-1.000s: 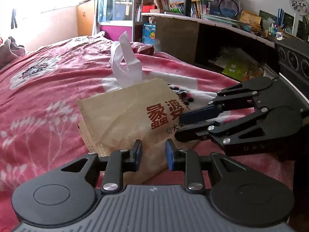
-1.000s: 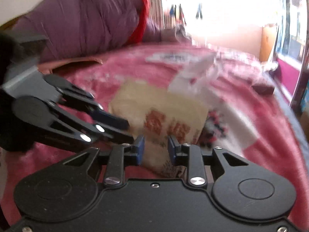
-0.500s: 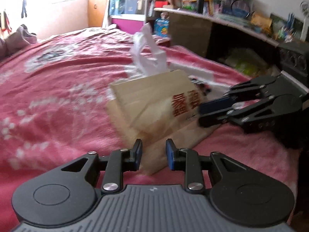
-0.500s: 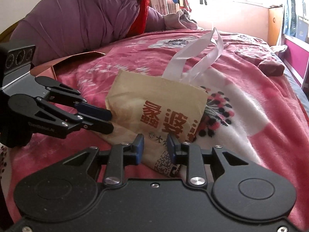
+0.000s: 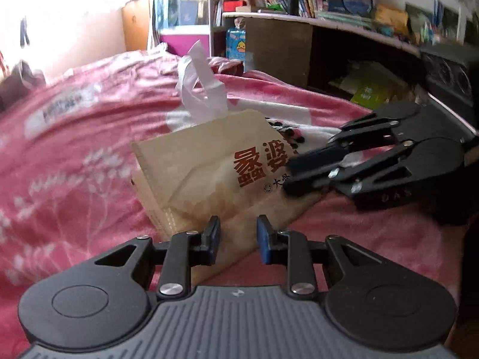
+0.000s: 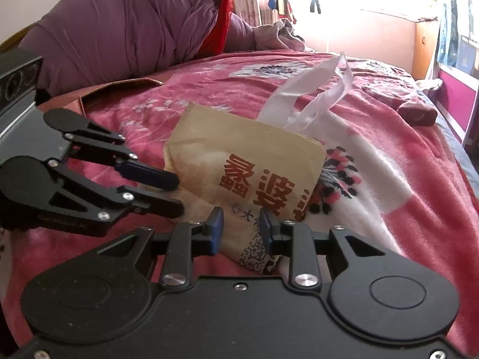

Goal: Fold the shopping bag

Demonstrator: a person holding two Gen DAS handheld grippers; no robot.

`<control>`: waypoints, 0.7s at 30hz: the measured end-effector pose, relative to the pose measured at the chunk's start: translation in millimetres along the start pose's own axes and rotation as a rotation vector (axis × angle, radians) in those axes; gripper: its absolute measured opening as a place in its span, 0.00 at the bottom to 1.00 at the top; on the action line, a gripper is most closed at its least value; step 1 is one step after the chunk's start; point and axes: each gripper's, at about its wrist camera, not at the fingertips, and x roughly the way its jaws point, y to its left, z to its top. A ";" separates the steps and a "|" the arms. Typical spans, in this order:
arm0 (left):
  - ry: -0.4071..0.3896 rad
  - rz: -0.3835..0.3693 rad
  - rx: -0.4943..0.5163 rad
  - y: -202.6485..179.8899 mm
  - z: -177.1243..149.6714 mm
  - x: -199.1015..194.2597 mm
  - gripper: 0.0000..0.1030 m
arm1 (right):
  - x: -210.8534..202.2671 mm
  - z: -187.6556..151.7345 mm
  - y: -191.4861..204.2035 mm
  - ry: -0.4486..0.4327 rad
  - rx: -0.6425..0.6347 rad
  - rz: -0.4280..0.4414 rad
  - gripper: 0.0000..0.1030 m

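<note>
Lying folded on pink blanket [image 6: 404, 179], shopping bag [image 6: 239, 161], edges free, both hand-held grippers' jaws apart

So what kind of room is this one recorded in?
Most likely a lived-in bedroom. The work surface is a bed with a pink floral blanket, a purple quilt is piled at its far end, and cluttered bookshelves stand alongside.
</note>
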 end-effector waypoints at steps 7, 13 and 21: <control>0.000 0.015 0.005 -4.7 -2.6 1.1 0.26 | -8.6 -6.4 21.8 -0.015 -0.074 -0.008 0.24; 0.003 0.029 0.007 -7.4 -0.8 3.3 0.26 | 0.1 -11.1 4.1 0.014 0.012 0.046 0.24; -0.010 0.004 -0.012 -1.1 -5.4 -1.0 0.26 | 3.8 -11.5 5.2 0.030 0.020 0.050 0.24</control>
